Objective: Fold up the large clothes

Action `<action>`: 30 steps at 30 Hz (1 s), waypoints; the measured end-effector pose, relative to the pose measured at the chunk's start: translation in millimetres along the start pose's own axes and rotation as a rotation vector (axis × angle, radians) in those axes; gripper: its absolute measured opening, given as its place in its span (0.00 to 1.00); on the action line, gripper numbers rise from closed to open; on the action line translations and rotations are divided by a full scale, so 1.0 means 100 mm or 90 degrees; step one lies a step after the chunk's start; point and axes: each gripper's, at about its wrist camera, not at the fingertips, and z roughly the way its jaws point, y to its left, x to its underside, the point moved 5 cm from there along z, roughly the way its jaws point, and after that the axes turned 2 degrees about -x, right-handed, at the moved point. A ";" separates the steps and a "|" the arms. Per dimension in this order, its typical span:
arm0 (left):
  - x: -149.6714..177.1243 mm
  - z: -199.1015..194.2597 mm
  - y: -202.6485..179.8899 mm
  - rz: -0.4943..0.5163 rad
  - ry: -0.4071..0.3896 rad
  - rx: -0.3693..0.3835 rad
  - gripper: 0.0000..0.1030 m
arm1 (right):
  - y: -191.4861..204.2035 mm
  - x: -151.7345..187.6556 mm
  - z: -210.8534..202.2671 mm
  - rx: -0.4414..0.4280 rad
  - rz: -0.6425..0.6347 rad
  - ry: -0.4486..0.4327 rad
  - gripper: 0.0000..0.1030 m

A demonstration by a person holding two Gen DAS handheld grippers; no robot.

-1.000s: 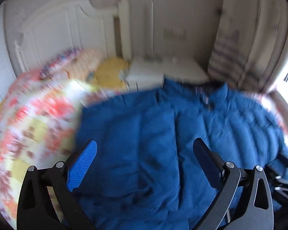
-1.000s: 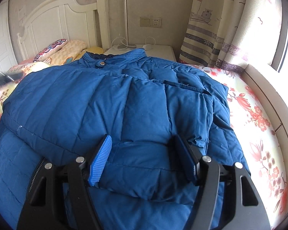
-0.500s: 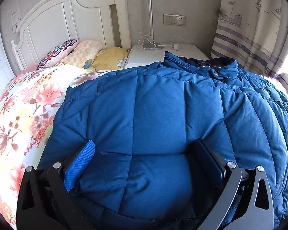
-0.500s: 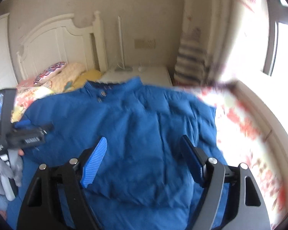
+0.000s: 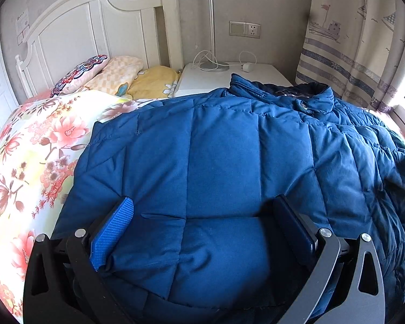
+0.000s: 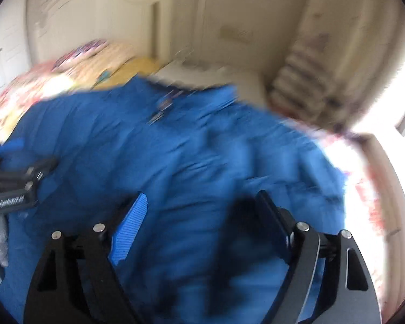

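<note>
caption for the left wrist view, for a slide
Left tongs straddle a puffy fold of the blue down jacket on the floral bed.

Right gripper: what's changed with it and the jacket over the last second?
The right gripper has just been opening and has come off the folded jacket sleeve it straddled; it now hangs over the jacket, view blurred. The left gripper sank onto the jacket, a puffy panel bulging between its wide jaws. The jacket stays spread on the bed.

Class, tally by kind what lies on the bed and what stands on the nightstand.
Jackets: 1, the blue puffer jacket
Pillows: 3
Lamps: 1
Chargers: 1
Total: 6
</note>
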 end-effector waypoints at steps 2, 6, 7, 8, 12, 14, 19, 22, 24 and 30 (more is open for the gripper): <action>-0.01 0.00 0.00 0.000 0.000 0.000 0.96 | -0.35 -0.03 -0.06 0.025 0.075 -0.019 0.79; 0.00 -0.01 -0.01 0.004 0.000 -0.001 0.96 | -0.61 0.16 0.24 0.011 0.092 0.020 0.80; 0.01 -0.01 -0.01 0.003 0.000 -0.001 0.96 | -0.62 0.15 0.23 0.012 0.095 0.023 0.80; 0.01 -0.02 -0.01 0.001 0.000 0.001 0.96 | -0.61 0.15 0.23 0.017 0.088 0.029 0.81; -0.01 0.00 -0.02 0.002 0.001 0.001 0.96 | -0.65 0.12 0.12 0.019 0.119 0.018 0.78; -0.02 0.00 -0.02 0.002 0.002 0.001 0.96 | -0.67 0.07 -0.10 0.043 0.146 -0.038 0.80; -0.02 0.00 -0.02 0.001 0.001 0.001 0.96 | -0.65 0.18 0.13 0.075 0.093 0.010 0.89; -0.02 0.00 -0.01 0.001 0.002 0.001 0.96 | -0.77 0.23 0.23 0.020 0.141 0.036 0.91; -0.02 0.00 -0.01 0.001 0.001 0.001 0.96 | -0.81 0.26 0.25 -0.004 0.161 0.040 0.92; -0.03 0.02 0.01 -0.004 0.004 0.007 0.96 | -0.81 0.27 0.34 -0.023 0.177 0.051 0.94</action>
